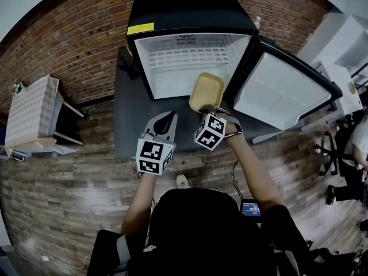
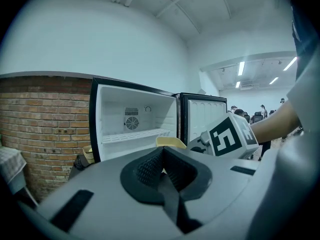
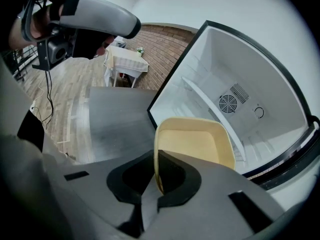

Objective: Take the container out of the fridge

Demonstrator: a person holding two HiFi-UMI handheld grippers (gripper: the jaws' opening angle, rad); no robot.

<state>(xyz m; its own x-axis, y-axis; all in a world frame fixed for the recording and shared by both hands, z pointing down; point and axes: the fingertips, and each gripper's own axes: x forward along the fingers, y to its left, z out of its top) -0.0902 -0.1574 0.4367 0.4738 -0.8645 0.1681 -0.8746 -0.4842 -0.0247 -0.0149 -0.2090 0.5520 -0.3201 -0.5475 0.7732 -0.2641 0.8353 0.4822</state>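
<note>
A shallow yellow container (image 1: pixel 206 92) hangs in front of the open black mini fridge (image 1: pixel 190 56), with my right gripper (image 1: pixel 217 109) shut on its near rim. In the right gripper view the container (image 3: pixel 195 146) stands on edge between the pads, its hollow side facing right. My left gripper (image 1: pixel 167 121) is lower left of it, shut and empty. In the left gripper view that gripper (image 2: pixel 160 166) points at the fridge (image 2: pixel 132 121), and a strip of the container (image 2: pixel 170 142) shows above it.
The fridge interior is white with a wire shelf (image 1: pixel 184 56); its door (image 1: pixel 282 88) swings open to the right. The fridge stands on a dark grey mat (image 1: pixel 129 117) over wood floor. A small table (image 1: pixel 31 111) is at the left.
</note>
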